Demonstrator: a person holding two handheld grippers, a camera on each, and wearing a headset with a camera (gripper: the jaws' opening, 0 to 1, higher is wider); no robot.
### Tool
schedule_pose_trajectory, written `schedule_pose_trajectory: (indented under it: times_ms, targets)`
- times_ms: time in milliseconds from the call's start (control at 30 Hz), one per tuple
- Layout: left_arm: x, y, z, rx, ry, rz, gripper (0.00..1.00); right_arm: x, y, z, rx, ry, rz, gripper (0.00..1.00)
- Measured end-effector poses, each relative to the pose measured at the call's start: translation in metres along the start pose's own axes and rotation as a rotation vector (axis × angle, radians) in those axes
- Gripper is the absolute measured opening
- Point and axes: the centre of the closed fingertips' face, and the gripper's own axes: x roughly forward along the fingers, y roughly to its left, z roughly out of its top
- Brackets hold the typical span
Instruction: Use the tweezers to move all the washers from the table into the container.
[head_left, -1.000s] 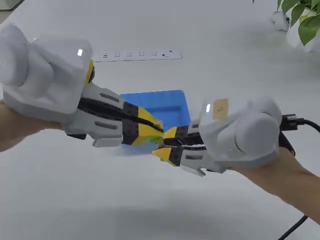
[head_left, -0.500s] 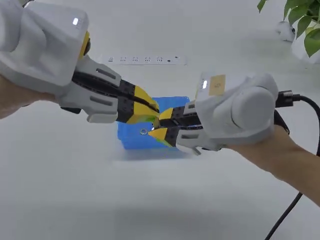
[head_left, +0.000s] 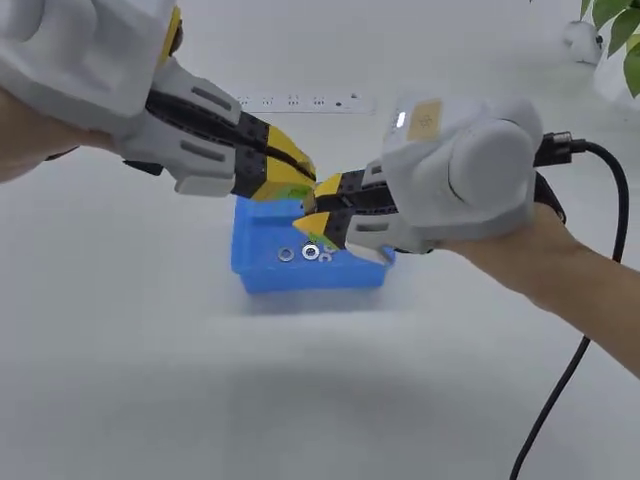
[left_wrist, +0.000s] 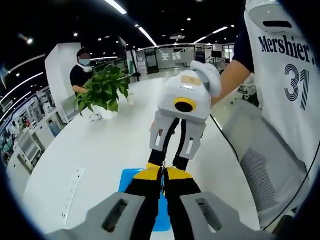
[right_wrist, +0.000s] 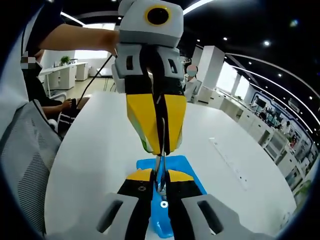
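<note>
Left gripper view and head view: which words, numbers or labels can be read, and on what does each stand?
"Mershier." on the person's white shirt.
"31" on the same shirt, lower.
Tan label on the right tool: too blurred to read.
Power strip markings: too small.

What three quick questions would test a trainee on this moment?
1. True or false: washers lie inside the container.
2. What lies on the table beyond the container? A) a power strip B) a hammer C) a cup
3. Fill in: the container is coloured ___.
Key: 1 true; 2 A; 3 blue.
</note>
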Motion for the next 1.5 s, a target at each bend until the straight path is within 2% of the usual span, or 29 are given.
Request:
schedule_pose_trajectory:
  times_ms: [267,500,700,833,1167,1500]
  targets:
    - [0.012,0.014,-0.019,-0.039,0.006,-0.001,0.06,0.015,-0.008,-0.019,0.01,0.028,0.009,0.1]
    - [0.022,0.03,-0.039,-0.077,0.029,0.006,0.06,0.036,-0.02,-0.038,0.03,0.046,0.025,0.1]
    - [0.029,0.034,-0.056,-0.11,0.045,-0.002,0.07,0.046,-0.017,-0.05,0.04,0.068,0.046,0.1]
    - [0.032,0.034,-0.062,-0.124,0.048,-0.008,0.07,0.048,-0.015,-0.055,0.049,0.077,0.056,0.1]
    - [0.035,0.036,-0.061,-0.116,0.055,-0.005,0.06,0.046,-0.014,-0.057,0.071,0.083,0.049,0.12]
    - [0.026,0.033,-0.047,-0.08,0.039,0.007,0.06,0.043,-0.014,-0.049,0.089,0.054,0.04,0.12]
